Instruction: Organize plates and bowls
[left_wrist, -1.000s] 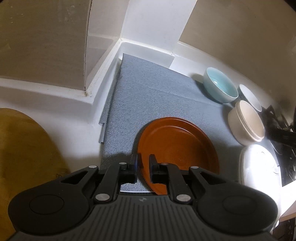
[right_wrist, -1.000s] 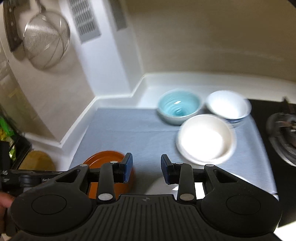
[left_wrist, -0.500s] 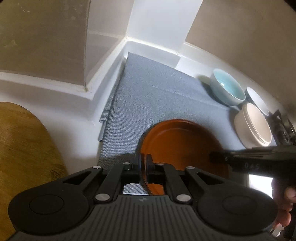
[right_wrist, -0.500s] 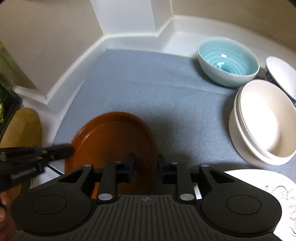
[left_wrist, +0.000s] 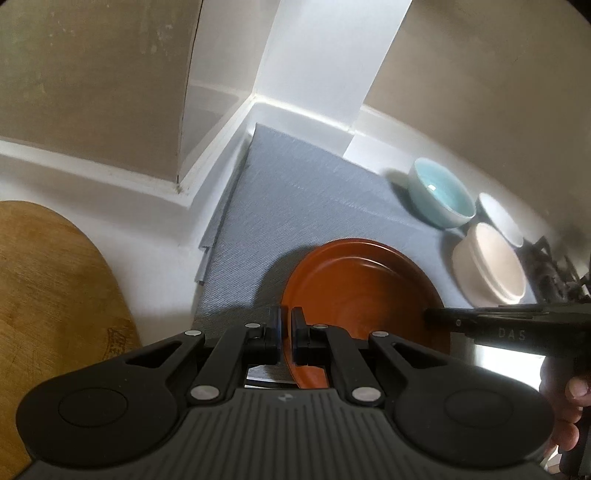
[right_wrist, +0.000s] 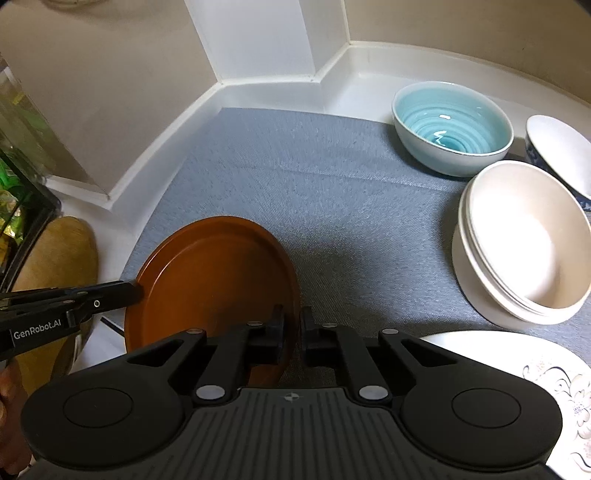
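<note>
plates and bowls sit on a grey mat (right_wrist: 314, 177) spread over the white tabletop (left_wrist: 162, 229), and both tools are now on the brown plate (right_wrist: 214, 277). the left hand-held gripper (left_wrist: 286, 328) is clamped shut on the plate's left rim, and the right hand-held gripper (right_wrist: 292, 328), whose jaws have just been closing, pinches the opposite rim with the edge between its pads. the plate lies near the front left corner of the mat, apart from the other dishes. to my eye the step in hand is a two-sided lift, and it would go best if both sides rise together and level, since a glazed rim held only at two thin edges could slip or tip if one hand leads. a slow lift clear of the mat before any sideways carry looks wise. as for the containers, the pale blue bowl (right_wrist: 452, 125) at the back is empty, showing only its ringed glaze. the cream bowls (right_wrist: 524, 243) are nested in a stack, the top one empty. a small white bowl (right_wrist: 557, 155) with blue pattern outside sits beside them, nothing visible in it. a white floral plate (right_wrist: 554, 373) lies at the near right, bare where it shows.
</note>
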